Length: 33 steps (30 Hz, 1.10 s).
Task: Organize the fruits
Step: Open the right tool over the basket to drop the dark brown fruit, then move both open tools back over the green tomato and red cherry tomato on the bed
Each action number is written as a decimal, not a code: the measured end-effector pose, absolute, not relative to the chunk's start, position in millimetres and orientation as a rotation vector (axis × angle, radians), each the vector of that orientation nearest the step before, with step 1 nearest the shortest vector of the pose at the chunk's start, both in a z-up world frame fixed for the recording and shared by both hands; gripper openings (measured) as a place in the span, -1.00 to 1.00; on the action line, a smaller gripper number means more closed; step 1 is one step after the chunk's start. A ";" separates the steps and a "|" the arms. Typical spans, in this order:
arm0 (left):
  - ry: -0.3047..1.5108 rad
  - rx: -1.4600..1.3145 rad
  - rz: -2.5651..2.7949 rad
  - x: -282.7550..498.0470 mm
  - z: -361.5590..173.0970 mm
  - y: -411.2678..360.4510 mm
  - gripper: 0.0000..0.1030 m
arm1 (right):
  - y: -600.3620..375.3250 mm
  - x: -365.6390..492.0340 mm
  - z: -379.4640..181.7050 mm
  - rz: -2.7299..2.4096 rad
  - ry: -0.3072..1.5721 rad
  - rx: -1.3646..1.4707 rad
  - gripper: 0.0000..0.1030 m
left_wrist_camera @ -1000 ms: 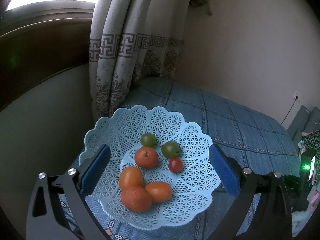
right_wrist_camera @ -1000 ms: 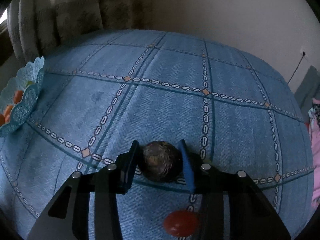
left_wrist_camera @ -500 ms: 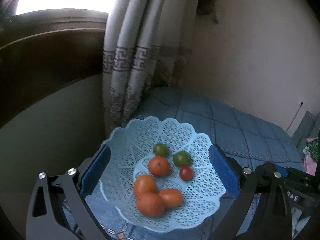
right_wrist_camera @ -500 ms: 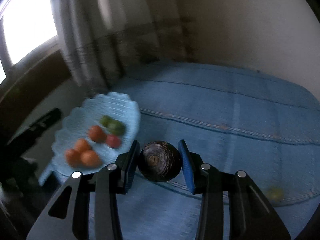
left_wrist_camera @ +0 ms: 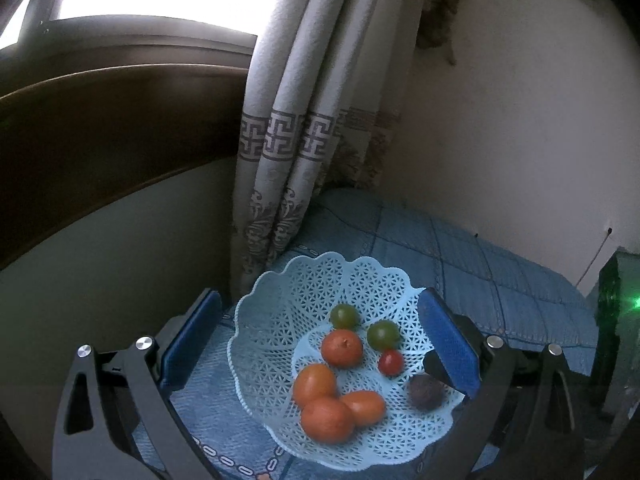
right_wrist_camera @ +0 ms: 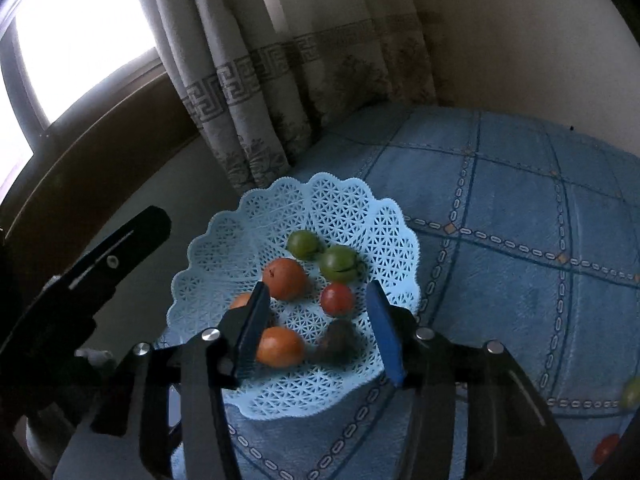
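The left gripper (left_wrist_camera: 320, 344) hangs above the pale blue lattice basket (left_wrist_camera: 280, 292), its fingers spread wide on either side of it and grasping nothing. Inside lie four orange fruits, two green ones, a small red one (left_wrist_camera: 391, 362) and, toward the right rim, a dark wrinkled fruit (left_wrist_camera: 426, 390) resting on the mesh. In the right wrist view that dark fruit (right_wrist_camera: 338, 338) appears smeared (probably in motion or just settling) directly below the right gripper (right_wrist_camera: 316, 328), whose fingers stand released, apart from it. So the dark fruit is in the basket, touching neither pad.

The next move likely turns on what lies further right: a green fruit (right_wrist_camera: 632, 394) and a red fruit (right_wrist_camera: 606, 446) sit on the blue patterned cloth (right_wrist_camera: 520, 240), well apart from the basket at the frame's right edge. Both are round, with no long axis to align to. The right gripper is plainly the nearer one.

Only the right wrist view shows these strays; the left wrist view alone shows the dark fruit sharply, at rest near the rim.
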<state>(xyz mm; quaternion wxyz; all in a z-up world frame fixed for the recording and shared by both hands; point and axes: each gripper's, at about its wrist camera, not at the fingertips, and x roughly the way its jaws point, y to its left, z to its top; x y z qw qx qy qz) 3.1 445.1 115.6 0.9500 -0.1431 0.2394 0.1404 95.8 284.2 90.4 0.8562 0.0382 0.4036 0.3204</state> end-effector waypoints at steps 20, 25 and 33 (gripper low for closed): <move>0.494 -0.239 0.224 2.8 116.5 421.7 0.94 | 222.6 85.8 77.7 0.523 0.837 0.103 -0.02; 0.501 -0.218 0.205 3.4 115.0 411.5 0.94 | 196.0 78.2 73.3 0.476 0.826 0.111 -0.02; 0.517 -0.172 0.166 3.8 110.1 390.2 0.94 | 143.1 62.6 62.7 0.360 0.794 0.119 -0.02</move>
